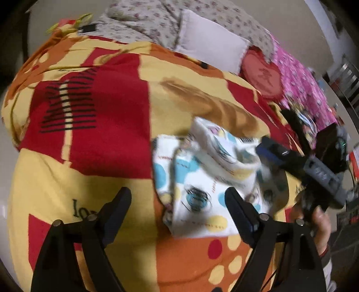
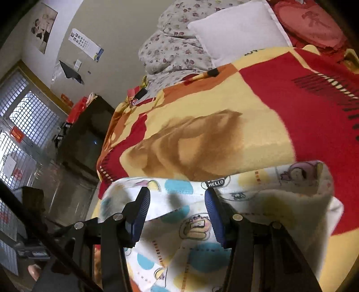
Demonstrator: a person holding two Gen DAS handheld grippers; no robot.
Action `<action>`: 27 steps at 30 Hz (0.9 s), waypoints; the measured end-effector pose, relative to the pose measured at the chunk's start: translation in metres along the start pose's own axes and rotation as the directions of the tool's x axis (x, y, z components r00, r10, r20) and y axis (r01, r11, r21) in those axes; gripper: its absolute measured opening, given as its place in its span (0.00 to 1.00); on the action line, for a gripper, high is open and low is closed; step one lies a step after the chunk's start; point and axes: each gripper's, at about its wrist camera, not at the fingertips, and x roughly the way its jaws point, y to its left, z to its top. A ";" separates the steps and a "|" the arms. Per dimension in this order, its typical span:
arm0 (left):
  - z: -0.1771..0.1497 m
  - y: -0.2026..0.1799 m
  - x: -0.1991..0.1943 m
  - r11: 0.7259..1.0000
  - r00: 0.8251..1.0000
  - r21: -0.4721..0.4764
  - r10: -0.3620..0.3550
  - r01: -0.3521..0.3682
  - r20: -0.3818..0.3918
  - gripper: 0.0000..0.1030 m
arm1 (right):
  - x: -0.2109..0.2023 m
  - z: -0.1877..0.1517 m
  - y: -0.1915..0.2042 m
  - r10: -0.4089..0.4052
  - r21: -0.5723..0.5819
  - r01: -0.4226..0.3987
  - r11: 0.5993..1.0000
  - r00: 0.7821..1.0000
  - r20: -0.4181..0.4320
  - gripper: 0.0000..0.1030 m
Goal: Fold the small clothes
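Both the left gripper (image 1: 178,202) and right gripper (image 2: 177,202) stand wide, holding nothing; better smooth the printed garment (image 1: 202,179) flat on the blanket (image 1: 101,146) before folding.

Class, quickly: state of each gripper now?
Left gripper: open, holding nothing.
Right gripper: open over the white cartoon-print cotton garment, not gripping it.

The small white cartoon-print garment (image 1: 202,179) is lying crumpled on the red-and-yellow patterned blanket (image 1: 101,134) covering the bed; behind it a white pillow (image 1: 211,45) is leaning against the floral quilt (image 1: 145,20).
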 end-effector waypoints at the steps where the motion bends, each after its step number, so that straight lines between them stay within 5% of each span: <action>1: -0.001 -0.001 0.001 1.000 1.000 0.011 0.006 -0.006 0.001 0.85 | -0.012 0.001 0.003 -0.014 -0.021 0.014 1.000 1.000 0.021 0.59; 9: 0.006 -0.014 0.026 0.997 0.998 0.049 0.057 -0.058 0.012 0.85 | -0.072 -0.019 -0.023 -0.242 -0.114 0.246 0.962 0.969 0.046 0.66; 13: 0.011 -0.020 0.040 0.995 0.996 0.044 0.087 -0.088 0.032 0.84 | -0.057 -0.017 -0.035 -0.253 -0.099 0.254 0.962 0.967 0.027 0.62; 15: 0.012 -0.021 0.050 0.987 0.988 0.058 0.152 -0.153 0.017 0.51 | -0.048 -0.017 -0.036 -0.264 -0.126 0.262 0.957 0.965 0.006 0.24; 16: 0.013 -0.020 0.055 0.983 0.985 0.059 0.173 -0.172 -0.005 0.22 | -0.048 -0.018 -0.035 -0.274 -0.134 0.274 0.952 0.962 0.017 0.15; 21: 0.020 -0.002 0.043 0.989 0.989 -0.033 0.145 -0.145 0.027 0.12 | -0.062 -0.010 -0.033 -0.289 -0.114 0.298 0.948 0.953 0.089 0.10; 27: 0.012 0.012 0.047 0.989 0.992 -0.085 0.127 -0.125 0.014 0.12 | -0.040 -0.017 -0.055 -0.325 -0.074 0.326 0.943 0.945 0.018 0.10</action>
